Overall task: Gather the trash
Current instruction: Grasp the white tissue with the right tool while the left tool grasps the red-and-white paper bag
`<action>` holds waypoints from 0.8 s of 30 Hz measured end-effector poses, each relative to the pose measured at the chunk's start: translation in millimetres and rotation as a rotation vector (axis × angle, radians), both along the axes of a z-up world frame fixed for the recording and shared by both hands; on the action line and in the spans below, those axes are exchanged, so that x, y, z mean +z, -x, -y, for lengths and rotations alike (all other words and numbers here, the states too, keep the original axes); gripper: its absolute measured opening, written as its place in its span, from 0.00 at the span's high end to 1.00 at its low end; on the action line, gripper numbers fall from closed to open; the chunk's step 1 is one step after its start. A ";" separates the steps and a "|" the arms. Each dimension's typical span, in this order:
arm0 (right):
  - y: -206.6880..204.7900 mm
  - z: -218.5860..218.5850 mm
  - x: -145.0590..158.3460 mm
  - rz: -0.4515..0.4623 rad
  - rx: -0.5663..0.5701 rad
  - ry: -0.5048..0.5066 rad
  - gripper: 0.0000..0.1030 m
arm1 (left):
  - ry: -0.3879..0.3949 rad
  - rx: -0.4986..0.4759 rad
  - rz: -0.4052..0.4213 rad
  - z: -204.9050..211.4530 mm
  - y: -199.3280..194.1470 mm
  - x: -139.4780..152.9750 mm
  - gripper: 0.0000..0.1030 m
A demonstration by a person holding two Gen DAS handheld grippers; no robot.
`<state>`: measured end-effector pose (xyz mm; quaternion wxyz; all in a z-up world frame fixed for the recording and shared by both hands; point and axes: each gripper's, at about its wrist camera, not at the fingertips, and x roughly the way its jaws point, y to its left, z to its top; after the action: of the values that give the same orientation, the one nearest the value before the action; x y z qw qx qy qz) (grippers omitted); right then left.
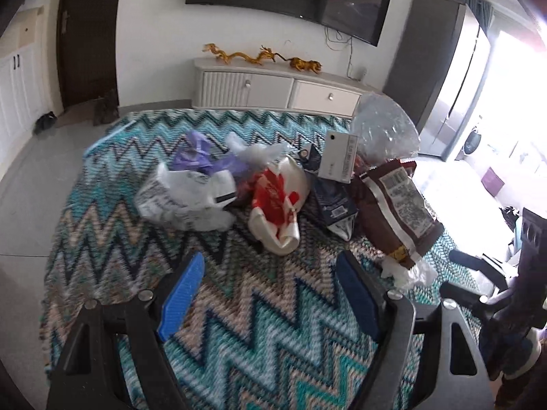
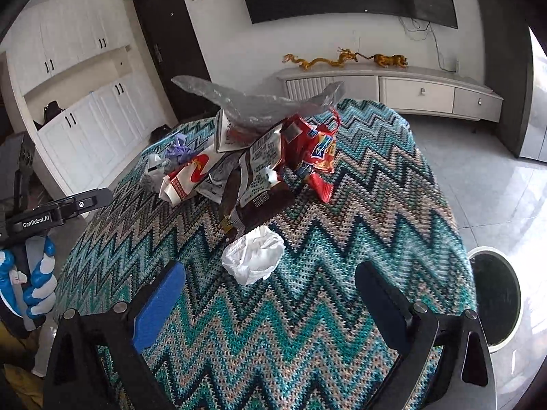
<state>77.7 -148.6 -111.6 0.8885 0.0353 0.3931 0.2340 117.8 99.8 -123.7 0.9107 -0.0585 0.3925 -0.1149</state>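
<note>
A heap of trash lies on a table under a zigzag cloth (image 1: 239, 324). It includes a brown snack bag (image 1: 396, 205), a red and cream wrapper (image 1: 277, 201), a white printed bag (image 1: 184, 198), a small white box (image 1: 338, 157) and clear plastic (image 1: 386, 126). My left gripper (image 1: 270, 280) stands open above the cloth, short of the heap, nothing between its fingers. In the right wrist view a crumpled white tissue (image 2: 254, 256) lies just ahead of my open right gripper (image 2: 270, 287), with the brown bag (image 2: 253, 191) and a red packet (image 2: 318, 157) behind it.
A white round bin (image 2: 495, 294) stands on the floor at the table's right edge. The person's gloved hand (image 2: 37, 280) holds the other gripper at the left. A low white cabinet (image 1: 273, 89) with gold figurines stands against the far wall under a TV.
</note>
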 end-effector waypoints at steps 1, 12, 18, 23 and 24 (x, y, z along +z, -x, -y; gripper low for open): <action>-6.0 -3.6 -5.3 -0.007 0.009 0.004 0.05 | 0.007 -0.005 -0.007 3.6 -7.1 -3.3 0.24; -40.0 -22.9 -32.5 -0.073 0.084 0.004 0.24 | -0.003 0.012 -0.062 16.1 -66.1 -36.4 0.24; -45.3 -29.8 -40.4 -0.093 0.117 0.015 0.51 | 0.030 -0.002 -0.108 16.1 -76.0 -45.8 0.62; -30.2 -27.1 -39.5 -0.105 0.152 0.017 0.77 | 0.034 0.013 -0.095 13.0 -62.9 -42.1 0.65; -25.9 -26.0 -39.2 -0.107 0.161 0.018 0.81 | 0.037 0.018 -0.090 11.5 -57.9 -39.7 0.66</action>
<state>103.6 -122.6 -150.8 0.8449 0.0083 0.4436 0.2988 175.7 88.2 -163.4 0.8918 -0.0837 0.4305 -0.1112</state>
